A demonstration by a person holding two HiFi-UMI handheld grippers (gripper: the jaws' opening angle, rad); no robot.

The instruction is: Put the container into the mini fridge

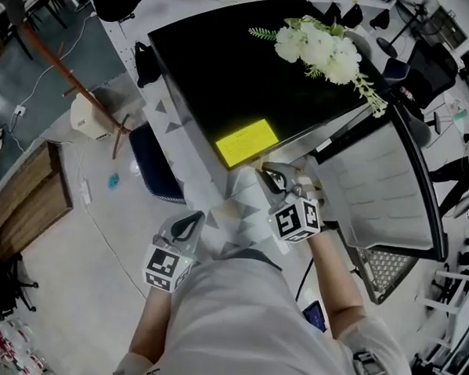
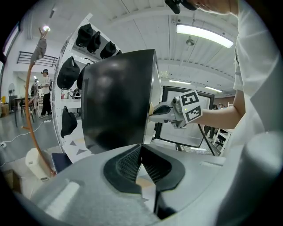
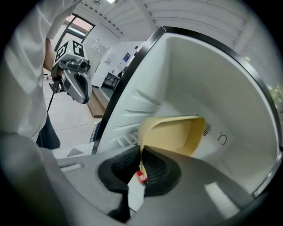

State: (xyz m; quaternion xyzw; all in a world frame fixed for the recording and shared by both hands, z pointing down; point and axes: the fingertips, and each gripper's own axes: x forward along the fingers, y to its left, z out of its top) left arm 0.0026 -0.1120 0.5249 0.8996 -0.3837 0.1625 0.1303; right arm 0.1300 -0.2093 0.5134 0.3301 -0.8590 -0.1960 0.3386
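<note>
The black mini fridge [image 1: 248, 74] stands below me with its door [image 1: 383, 191] swung open to the right. My right gripper [image 1: 274, 177] is at the fridge's opening, shut on the rim of a pale yellow container [image 3: 174, 134]. In the right gripper view the container hangs open-side up in front of the white inner wall [image 3: 212, 79]; in the head view it is hidden. My left gripper [image 1: 187, 226] hangs lower left, beside the fridge's black side [image 2: 117, 106], its jaws closed together with nothing between them.
White flowers [image 1: 320, 50] and a yellow label [image 1: 246, 142] lie on the fridge top. A dark blue cushion [image 1: 153, 163], a white box [image 1: 85, 116] and a wooden board [image 1: 26, 203] are on the floor at left. A wire shelf [image 1: 387, 269] lies under the door.
</note>
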